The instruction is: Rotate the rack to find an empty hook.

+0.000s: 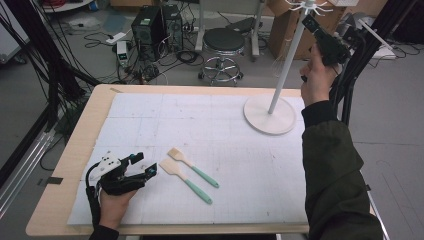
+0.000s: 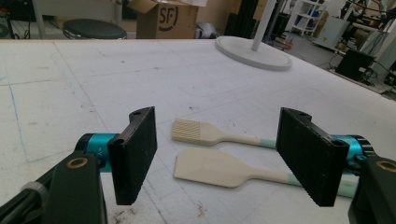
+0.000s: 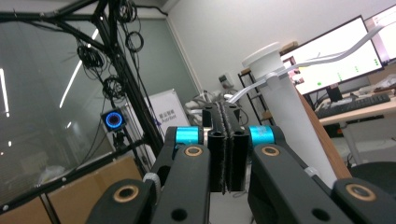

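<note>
**White mat, two spatulas, one hand-held gripper poised beside them**

White gridded matting covers the tabletop (image 1: pixel 65 200), and on it we find the two things the work turns on. We see the nearer spatula (image 2: pixel 219 167), a smooth cream blade on a mint-green handle, lying flat just ahead of our left hand-held gripper (image 2: pixel 219 156). Its blade end faces that gripper and its handle runs away to the right and toward the person's edge, so the long axis lies slantwise across the mat. The slotted spatula (image 2: pixel 198 132) lies just beyond it, almost parallel, close but not touching.

From the high view, the left hand-held gripper (image 1: pixel 142 167) rests low on the mat, its jaws standing wide with nothing between them, and the blade of the nearer spatula (image 1: pixel 172 167) sits just off its tips. We judge this the nearer arm by far, and a short push forward would bring the blade between the jaws.

Farther out, our right hand-held gripper (image 1: pixel 309 21) is raised well above the far right corner, jaws pressed together on nothing, beside the pole of the white hanging stand (image 1: pixel 285 62). The stand's round base sits on the mat, well apart from both spatulas, and no container is on the mat.
</note>
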The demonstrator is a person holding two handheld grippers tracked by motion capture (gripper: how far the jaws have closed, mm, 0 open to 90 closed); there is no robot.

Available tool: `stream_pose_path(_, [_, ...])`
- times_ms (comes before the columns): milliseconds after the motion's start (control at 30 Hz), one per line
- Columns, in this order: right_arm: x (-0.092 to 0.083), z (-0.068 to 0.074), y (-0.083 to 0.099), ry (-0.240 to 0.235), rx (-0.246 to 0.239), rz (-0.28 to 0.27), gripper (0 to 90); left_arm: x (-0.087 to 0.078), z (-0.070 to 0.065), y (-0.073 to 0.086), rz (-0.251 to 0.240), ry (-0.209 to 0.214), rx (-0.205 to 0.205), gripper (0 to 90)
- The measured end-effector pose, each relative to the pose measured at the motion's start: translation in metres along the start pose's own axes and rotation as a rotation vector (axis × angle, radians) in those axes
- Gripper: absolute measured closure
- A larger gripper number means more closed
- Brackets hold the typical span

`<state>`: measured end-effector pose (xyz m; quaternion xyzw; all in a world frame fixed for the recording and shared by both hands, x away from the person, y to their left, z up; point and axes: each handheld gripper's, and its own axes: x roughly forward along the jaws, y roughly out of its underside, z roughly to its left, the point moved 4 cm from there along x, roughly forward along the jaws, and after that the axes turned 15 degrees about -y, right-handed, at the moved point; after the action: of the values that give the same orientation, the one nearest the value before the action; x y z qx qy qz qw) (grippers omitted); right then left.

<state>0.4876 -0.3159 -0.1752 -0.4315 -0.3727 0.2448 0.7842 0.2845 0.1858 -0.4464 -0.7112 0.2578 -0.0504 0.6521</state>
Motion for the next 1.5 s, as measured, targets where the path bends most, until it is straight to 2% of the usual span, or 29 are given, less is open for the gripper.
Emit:
stream_pose_path(100, [-0.006,0.003,0.001,0.006,-0.002,0.003,89.1,-0.001,0.001,0.0,-0.005,-0.002,-0.009,29.7])
stream_pose_path(133, [-0.007,0.004,0.002,0.005,-0.003,0.007,84.0,-0.001,0.001,0.0,-0.006,-0.001,-0.012,29.7])
stream_pose_path(233, [-0.012,0.008,0.005,0.007,-0.008,0.02,76.4,-0.001,0.001,0.0,-0.006,-0.002,-0.012,29.8])
stream_pose_path(267, [-0.013,0.009,0.006,0.0,-0.013,0.026,70.5,-0.002,0.001,0.0,-0.007,0.0,-0.01,29.8])
stream_pose_path(333, [-0.015,0.012,0.011,0.003,-0.012,0.038,67.8,-0.003,0.0,0.0,-0.008,0.0,-0.011,29.8])
stream_pose_path(400, [-0.016,0.013,0.018,0.002,-0.01,0.054,60.6,-0.003,0.001,0.0,-0.008,0.002,-0.012,29.8])
stream_pose_path(667, [-0.021,0.025,0.043,-0.023,-0.002,0.125,54.9,-0.002,0.0,0.001,0.0,0.017,-0.011,29.8])
stream_pose_path(733, [-0.022,0.03,0.049,-0.044,-0.006,0.136,54.9,-0.002,-0.002,0.001,0.003,0.023,-0.009,29.8])
stream_pose_path(933, [-0.026,0.046,0.066,-0.066,0.006,0.17,53.1,-0.001,-0.005,0.0,-0.002,0.046,-0.019,29.8])
stream_pose_path(1233, [-0.032,0.064,0.089,-0.107,0.024,0.207,50.7,-0.003,-0.005,0.0,-0.006,0.045,-0.026,29.8])
stream_pose_path(1500, [-0.042,0.077,0.123,-0.124,0.057,0.254,53.1,-0.01,-0.007,-0.002,-0.017,0.041,-0.027,29.8])
